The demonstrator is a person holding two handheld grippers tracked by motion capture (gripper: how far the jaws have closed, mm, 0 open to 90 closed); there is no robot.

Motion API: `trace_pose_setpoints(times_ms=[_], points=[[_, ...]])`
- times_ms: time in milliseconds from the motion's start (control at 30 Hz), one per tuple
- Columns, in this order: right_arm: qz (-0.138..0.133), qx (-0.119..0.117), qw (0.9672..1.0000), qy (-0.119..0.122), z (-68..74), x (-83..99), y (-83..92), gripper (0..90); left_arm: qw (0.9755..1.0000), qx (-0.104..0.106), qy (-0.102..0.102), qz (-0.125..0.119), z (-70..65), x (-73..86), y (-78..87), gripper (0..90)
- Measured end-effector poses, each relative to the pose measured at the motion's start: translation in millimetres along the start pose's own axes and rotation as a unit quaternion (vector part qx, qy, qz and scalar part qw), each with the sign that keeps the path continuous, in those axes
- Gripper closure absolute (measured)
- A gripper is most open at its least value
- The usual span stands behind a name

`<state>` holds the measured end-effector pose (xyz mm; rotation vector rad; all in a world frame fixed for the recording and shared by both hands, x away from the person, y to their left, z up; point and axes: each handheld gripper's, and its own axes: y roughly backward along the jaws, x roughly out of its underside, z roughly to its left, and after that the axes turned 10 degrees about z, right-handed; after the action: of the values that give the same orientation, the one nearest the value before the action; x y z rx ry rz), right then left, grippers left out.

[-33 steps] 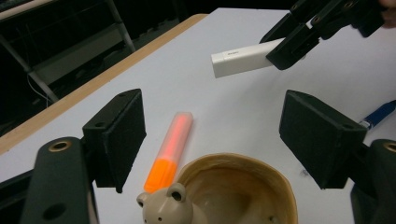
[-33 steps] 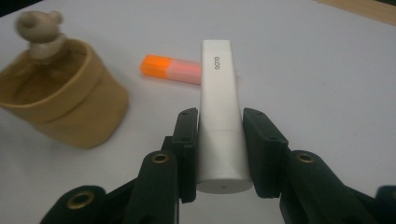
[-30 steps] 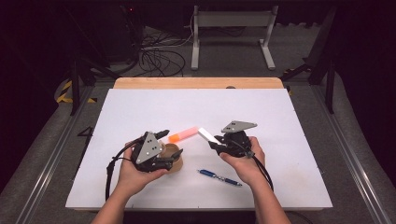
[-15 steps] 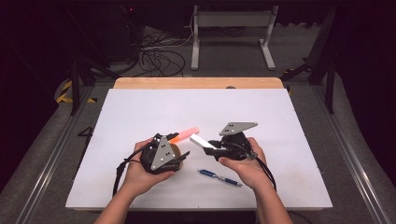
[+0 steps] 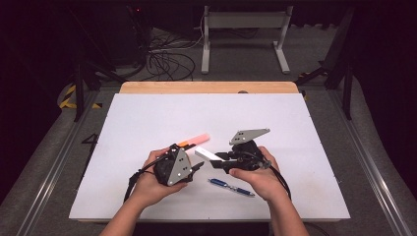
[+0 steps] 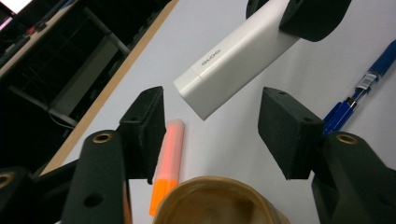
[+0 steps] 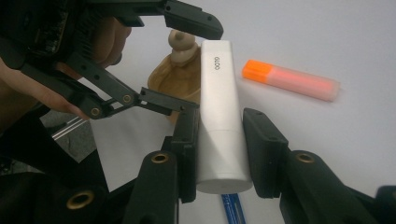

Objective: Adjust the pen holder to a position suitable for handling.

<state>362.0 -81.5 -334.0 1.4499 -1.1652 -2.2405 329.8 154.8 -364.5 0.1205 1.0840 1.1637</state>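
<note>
White desk (image 5: 147,123), dark room behind. Right tool (image 7: 219,140) clenched on the white stick (image 7: 218,116), held above the desk, capped end toward the left tool (image 6: 212,135). Left tool's jaws have just been closing, not yet touching; the cap sits just ahead, between them. Wooden bowl (image 6: 215,205) below: contents unclear. Orange highlighter (image 5: 194,141) and blue pen (image 5: 230,187) lie nearby.

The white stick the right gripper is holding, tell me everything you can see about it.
The white stick is a smooth, matte, plastic-looking bar with rounded edges, a seam marking off a cap, and small grey lettering near that seam. The right gripper clamps its lower half and holds it off the table. Its capped end points between the left gripper's jaws, which have just been closing but do not touch it yet.
</note>
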Motion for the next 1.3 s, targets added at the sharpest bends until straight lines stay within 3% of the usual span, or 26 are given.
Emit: trace_pose_setpoints(times_ms=[167, 367, 533, 567, 600, 633, 667, 867, 933, 1100, 1300], points=[[0.008, -0.008, 0.9999, -0.002, 2.4, -0.8, -0.1, 68.0, 0.9993, -0.017, -0.034, 0.003, -5.6, -3.0, 1.2, 46.7], [0.020, -0.007, 0.9998, -0.007, 2.0, -0.6, -3.0, 67.9, 0.9955, -0.047, -0.082, 0.009, -14.1, -7.7, 1.2, 48.5], [0.028, -0.009, 0.9996, -0.004, 5.0, -1.9, -6.3, 67.9, 0.9911, -0.054, -0.119, 0.027, -18.2, -8.1, 0.3, 52.0], [0.029, -0.010, 0.9995, -0.005, 4.9, -1.8, -6.6, 67.9, 0.9912, -0.055, -0.118, 0.026, -19.7, -7.2, -0.1, 52.9], [0.029, -0.012, 0.9995, -0.003, 4.3, -1.7, -6.7, 67.9, 0.9895, -0.055, -0.130, 0.034, -19.4, -7.0, 0.9, 53.9], [0.030, -0.015, 0.9994, -0.004, 4.2, -1.5, -6.6, 67.9, 0.9897, -0.055, -0.129, 0.030, -20.4, -6.3, 0.2, 54.9], [0.030, -0.017, 0.9994, -0.005, 4.1, -1.5, -6.6, 67.9, 0.9872, -0.058, -0.145, 0.033, -19.4, -6.9, 0.6, 55.9], [0.027, -0.027, 0.9992, -0.014, 2.5, -1.2, -6.2, 67.7, 0.9837, -0.050, -0.165, 0.051, -21.8, -6.4, 0.7, 61.8], [0.023, -0.031, 0.9991, -0.016, 2.0, -1.2, -5.2, 67.6, 0.9832, -0.045, -0.171, 0.046, -23.4, -6.7, 0.5, 64.3], [0.009, -0.043, 0.9988, -0.020, 0.2, -1.2, -1.5, 67.3, 0.9851, -0.023, -0.165, 0.042, -22.2, -6.0, 2.2, 67.6], [-0.012, -0.067, 0.9974, -0.025, -3.0, -0.4, 2.8, 67.1, 0.9896, 0.002, -0.143, 0.021, -19.4, -4.5, 5.6, 69.0]])
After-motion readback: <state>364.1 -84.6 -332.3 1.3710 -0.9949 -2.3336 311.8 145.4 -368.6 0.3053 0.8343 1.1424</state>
